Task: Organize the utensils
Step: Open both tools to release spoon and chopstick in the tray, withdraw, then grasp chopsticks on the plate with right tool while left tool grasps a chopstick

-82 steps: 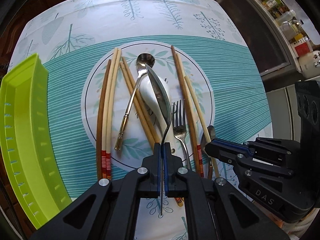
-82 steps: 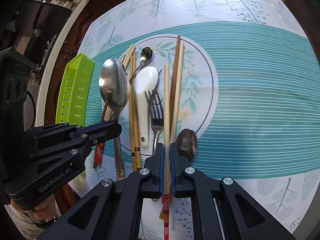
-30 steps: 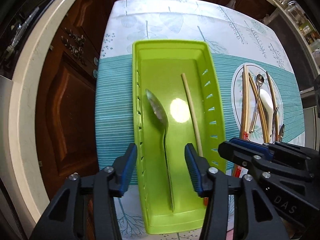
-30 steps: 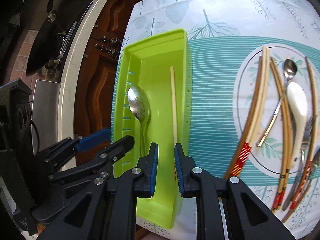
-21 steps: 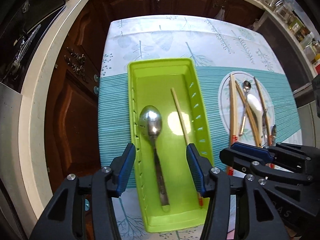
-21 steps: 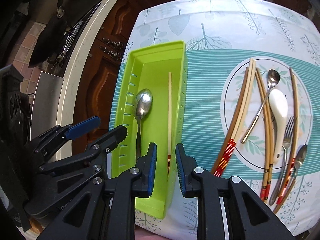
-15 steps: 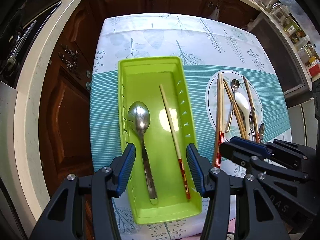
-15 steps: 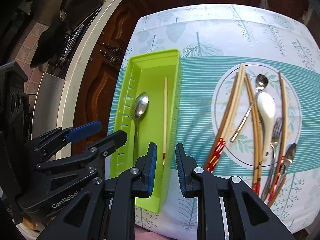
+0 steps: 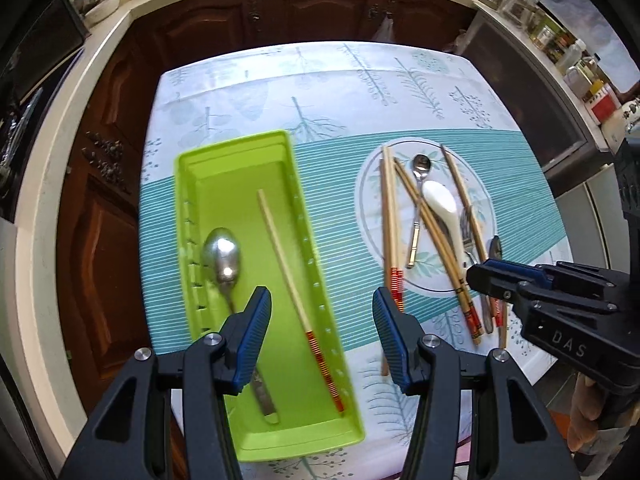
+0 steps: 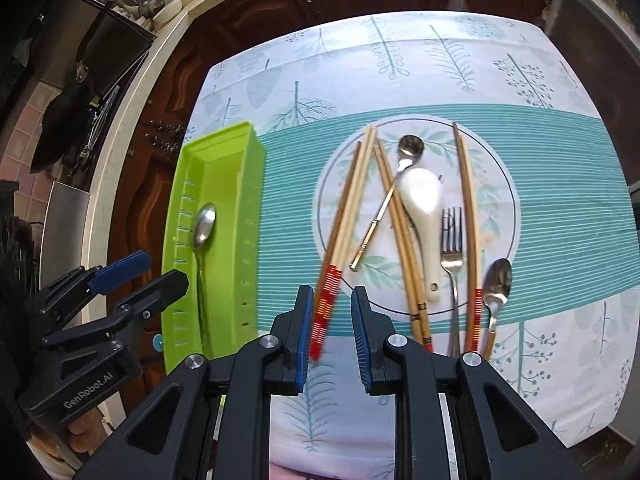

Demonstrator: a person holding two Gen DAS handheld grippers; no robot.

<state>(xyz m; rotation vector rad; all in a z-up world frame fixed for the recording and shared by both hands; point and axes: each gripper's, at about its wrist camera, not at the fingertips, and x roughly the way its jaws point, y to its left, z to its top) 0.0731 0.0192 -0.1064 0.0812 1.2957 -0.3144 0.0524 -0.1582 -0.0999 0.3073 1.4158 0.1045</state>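
Observation:
A lime-green tray point(image 9: 240, 152) lies on the left of the table with a large steel spoon point(image 9: 224, 256) and one red-tipped chopstick point(image 9: 288, 272) inside. My left gripper point(image 9: 322, 320) hangs open above the tray's near right wall, nothing between its fingers. To the right, a white round patch of cloth point(image 10: 500, 184) carries several chopsticks, a small gold-handled spoon point(image 10: 410, 148), a white ceramic spoon point(image 10: 424, 200) and a fork point(image 10: 452, 240); a brown-handled spoon point(image 10: 498, 280) lies at its edge. My right gripper point(image 10: 332, 328) stands narrowly open above the red ends of a chopstick pair point(image 10: 348, 208), not gripping them.
The table wears a white and teal leaf-print cloth point(image 10: 400, 60). Dark wooden cabinets point(image 9: 320, 12) and a pale counter edge point(image 9: 60, 152) ring its far and left sides. Shelves with jars point(image 9: 576, 64) stand far right. The tray point(image 10: 256, 152) sits close to the table's left edge.
The spoon and chopstick once held now lie in the tray, both grippers open. Over the last second both grippers rose and shifted right, from the tray toward the round patch.

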